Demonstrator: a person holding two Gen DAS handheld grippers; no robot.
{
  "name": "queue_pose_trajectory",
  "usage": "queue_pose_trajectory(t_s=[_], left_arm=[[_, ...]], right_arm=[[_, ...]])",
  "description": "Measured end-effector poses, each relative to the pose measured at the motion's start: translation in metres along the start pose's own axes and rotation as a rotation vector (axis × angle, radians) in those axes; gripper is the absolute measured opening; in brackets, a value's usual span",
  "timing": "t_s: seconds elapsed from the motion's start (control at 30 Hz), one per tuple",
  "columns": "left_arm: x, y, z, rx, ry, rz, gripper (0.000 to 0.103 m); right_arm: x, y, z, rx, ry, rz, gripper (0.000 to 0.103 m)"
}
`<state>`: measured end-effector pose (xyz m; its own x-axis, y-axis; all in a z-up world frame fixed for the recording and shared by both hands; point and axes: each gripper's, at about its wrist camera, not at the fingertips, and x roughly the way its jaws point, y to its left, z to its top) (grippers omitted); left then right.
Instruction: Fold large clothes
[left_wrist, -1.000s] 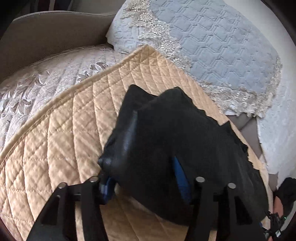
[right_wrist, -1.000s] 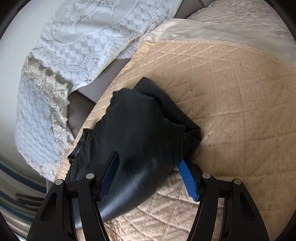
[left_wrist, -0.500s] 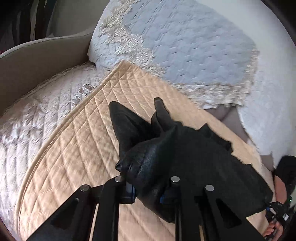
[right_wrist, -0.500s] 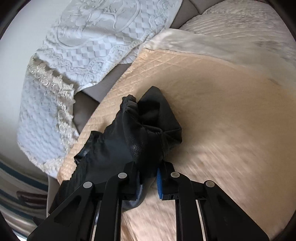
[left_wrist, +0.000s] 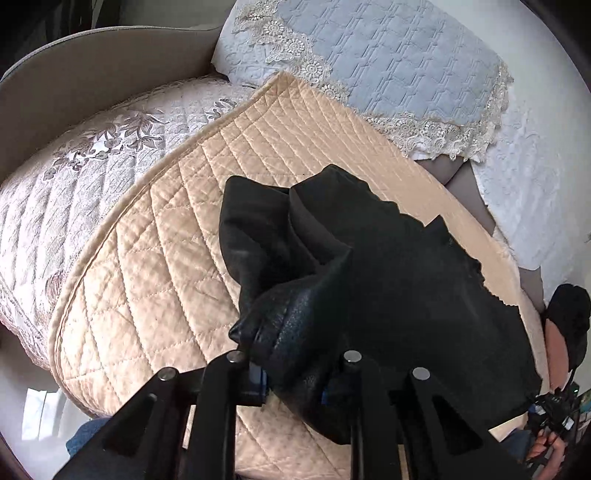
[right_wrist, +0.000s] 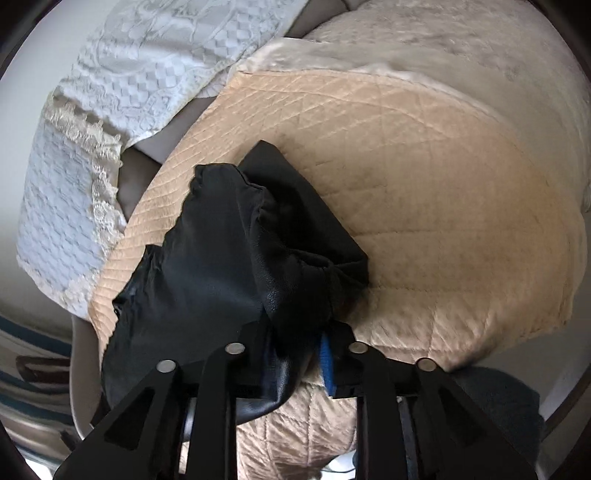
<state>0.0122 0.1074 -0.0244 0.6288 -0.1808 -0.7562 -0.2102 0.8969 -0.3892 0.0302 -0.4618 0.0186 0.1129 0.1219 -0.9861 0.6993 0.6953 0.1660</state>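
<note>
So the black garment (left_wrist: 369, 280), leathery-looking with a jagged edge on one side, is bunched up over the tan quilted mat (left_wrist: 155, 236) on the sofa, part of it lifted off the mat and the rest draped down onto it. I've got it by two spots. The left hand-held gripper (left_wrist: 291, 373) is pinching a thick wad of the fabric, and the right hand-held gripper (right_wrist: 291, 350) is clamped on another bunch of it, one blue pad (right_wrist: 327, 363) peeking out beside the fold. Both sets of jaws have just eased open a touch after clamping down, but the cloth is plainly still squeezed between them in both views.

My read: I'm at the pick-up-and-spread stage, nothing folded yet. Next I'd need to pull the two grips apart so the thing hangs or lies flat, then find a proper edge. Both grabs are on wads rather than clean hems, so I'd probably have to regrip. Pale lace-trimmed covers (left_wrist: 388, 62) sit behind the mat, well clear.
</note>
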Motion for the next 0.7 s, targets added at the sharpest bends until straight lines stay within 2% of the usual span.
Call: queue_pose_trajectory(t_s=[0.1, 0.17, 0.3, 0.47, 0.53, 0.6, 0.63, 0.67, 0.7], left_arm=[[-0.013, 0.001, 0.002, 0.002, 0.010, -0.009, 0.030], [-0.027, 0.004, 0.002, 0.002, 0.003, -0.008, 0.033], [-0.053, -0.007, 0.003, 0.035, -0.067, 0.014, 0.034], [-0.069, -0.034, 0.011, 0.126, -0.184, 0.062, 0.034], [-0.078, -0.040, 0.014, 0.151, -0.240, 0.074, 0.034], [-0.081, -0.043, 0.017, 0.185, -0.274, 0.049, 0.036], [-0.077, -0.043, 0.018, 0.194, -0.268, 0.038, 0.036], [-0.067, -0.040, 0.018, 0.192, -0.240, 0.027, 0.036], [-0.056, -0.036, 0.018, 0.181, -0.202, 0.023, 0.036]], right_arm=[[-0.023, 0.012, -0.001, -0.111, -0.051, -0.039, 0.033], [-0.041, 0.022, -0.004, -0.180, -0.119, -0.094, 0.040], [-0.060, 0.049, -0.004, -0.288, -0.209, -0.111, 0.040], [-0.028, 0.074, 0.000, -0.383, -0.148, -0.064, 0.040], [-0.010, 0.070, 0.004, -0.377, -0.122, -0.104, 0.040], [0.012, 0.053, 0.010, -0.344, -0.089, -0.149, 0.036], [0.017, 0.048, 0.011, -0.325, -0.081, -0.166, 0.022], [0.020, 0.042, 0.013, -0.306, -0.081, -0.169, 0.013], [0.021, 0.036, 0.015, -0.291, -0.089, -0.163, 0.010]])
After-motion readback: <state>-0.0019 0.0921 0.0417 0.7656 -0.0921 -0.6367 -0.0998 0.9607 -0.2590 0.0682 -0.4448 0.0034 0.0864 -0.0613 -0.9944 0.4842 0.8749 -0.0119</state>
